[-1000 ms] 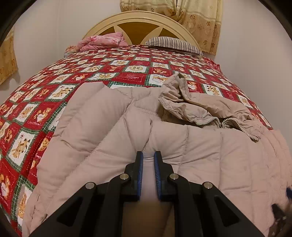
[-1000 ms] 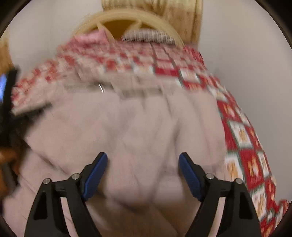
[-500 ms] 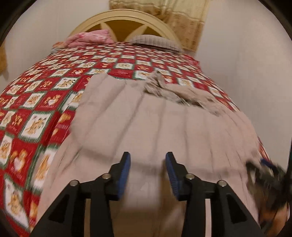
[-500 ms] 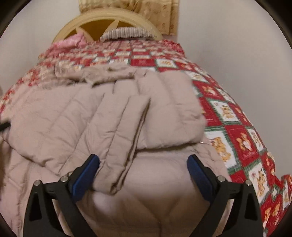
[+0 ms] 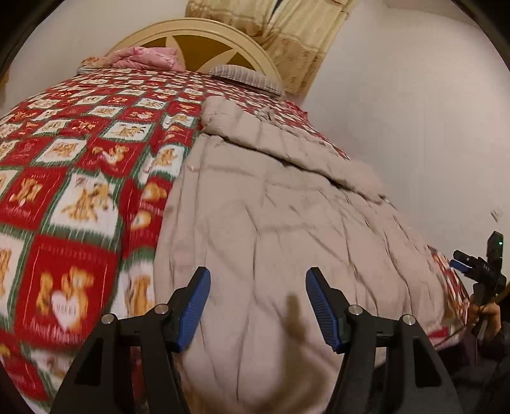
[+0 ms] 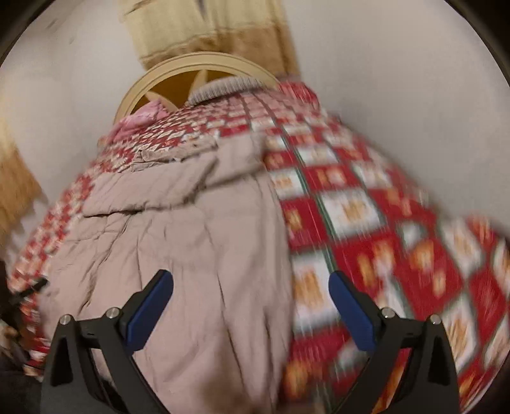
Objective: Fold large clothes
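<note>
A puffy beige quilted coat [image 5: 274, 216] is seen spread across a bed covered by a red, green and white teddy-bear patchwork quilt [image 5: 73, 178], with the coat's hem draped over the foot of the bed. To the left of the coat, a broad stretch of the quilt is left showing. The left tool [image 5: 257, 310] is held wide apart above the hem, nothing being gripped between its blue pads [image 5: 194, 307]. Beyond the coat, a crumpled pink blanket [image 5: 145, 57] and a striped pillow [image 5: 247, 78] are set against a cream arched headboard [image 5: 194, 30]. In the right wrist view, heavily blurred, the right tool [image 6: 251, 310] is likewise spread open and empty, poised over the coat's right edge, where fabric gives way to quilt.
</note>
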`<state>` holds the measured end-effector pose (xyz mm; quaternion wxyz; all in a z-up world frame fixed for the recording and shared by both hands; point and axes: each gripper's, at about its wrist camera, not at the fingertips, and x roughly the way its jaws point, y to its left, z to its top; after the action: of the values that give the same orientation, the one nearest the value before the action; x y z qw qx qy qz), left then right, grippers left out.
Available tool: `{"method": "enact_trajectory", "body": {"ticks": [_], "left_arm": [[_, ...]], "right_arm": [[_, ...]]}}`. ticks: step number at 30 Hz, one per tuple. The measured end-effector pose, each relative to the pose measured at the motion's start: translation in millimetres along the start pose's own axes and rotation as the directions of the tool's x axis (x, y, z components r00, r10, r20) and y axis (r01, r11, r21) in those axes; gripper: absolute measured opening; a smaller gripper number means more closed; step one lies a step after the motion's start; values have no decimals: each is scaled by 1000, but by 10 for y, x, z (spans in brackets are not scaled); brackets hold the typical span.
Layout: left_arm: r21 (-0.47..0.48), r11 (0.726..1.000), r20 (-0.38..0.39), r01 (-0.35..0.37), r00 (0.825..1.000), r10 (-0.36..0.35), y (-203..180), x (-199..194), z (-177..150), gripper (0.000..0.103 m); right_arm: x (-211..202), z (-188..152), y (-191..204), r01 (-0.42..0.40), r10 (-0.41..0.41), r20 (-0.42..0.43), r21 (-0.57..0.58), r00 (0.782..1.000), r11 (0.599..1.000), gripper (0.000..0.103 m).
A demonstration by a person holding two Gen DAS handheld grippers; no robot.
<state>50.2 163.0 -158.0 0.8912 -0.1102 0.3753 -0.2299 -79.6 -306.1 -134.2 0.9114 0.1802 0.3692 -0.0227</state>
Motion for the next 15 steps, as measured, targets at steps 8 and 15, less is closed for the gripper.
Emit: {"method": "enact_trajectory", "body": {"ticks": [8,15], "left_arm": [[30,999,-42,31,999,-30,52,-260,-171,63],[-15,1000,-146,19,989,-21,263,-220,-317,77]], "right_arm": [[203,-295,-197,-160,171,-107,107,979,981,87],[408,-393,197,-166,148,-238,-61,960,984,83]]}}
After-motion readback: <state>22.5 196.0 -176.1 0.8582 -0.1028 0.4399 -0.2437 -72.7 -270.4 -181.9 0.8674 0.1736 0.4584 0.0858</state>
